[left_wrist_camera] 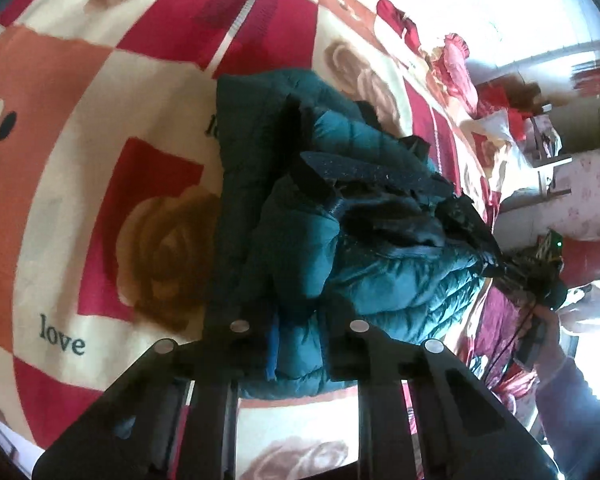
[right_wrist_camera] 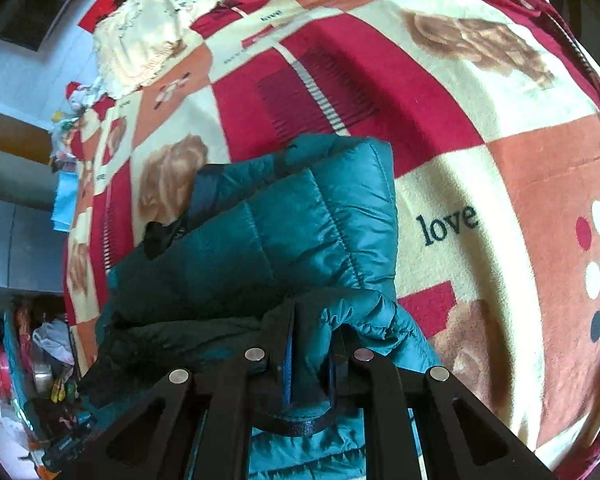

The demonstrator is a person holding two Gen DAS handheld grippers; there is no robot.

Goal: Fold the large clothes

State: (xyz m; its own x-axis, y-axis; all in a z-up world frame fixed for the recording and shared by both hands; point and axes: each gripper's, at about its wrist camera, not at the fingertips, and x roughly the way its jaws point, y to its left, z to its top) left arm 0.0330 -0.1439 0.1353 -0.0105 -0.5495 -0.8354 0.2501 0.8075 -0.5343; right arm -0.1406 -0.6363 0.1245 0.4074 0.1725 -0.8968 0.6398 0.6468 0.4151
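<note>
A teal puffer jacket (right_wrist_camera: 300, 232) lies bunched near the middle of a bed's blanket (right_wrist_camera: 480, 160), checked red, cream and orange with roses and "love". The left gripper (left_wrist_camera: 296, 344) and the right gripper (right_wrist_camera: 310, 344) each pinch a jacket fold. Cluttered shelves (right_wrist_camera: 40, 360) stand beyond the bed's edge.

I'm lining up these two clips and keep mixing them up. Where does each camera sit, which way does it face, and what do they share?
Left wrist view: on the left gripper, angled down at the teal puffer jacket on the rose-patterned blanket; its own fingers show, and a sleeved hand on the right gripper opposite.
Right wrist view: on the right gripper, angled down, shut on a jacket fold; only its own fingers show.
Shared: the jacket and the blanket.
</note>
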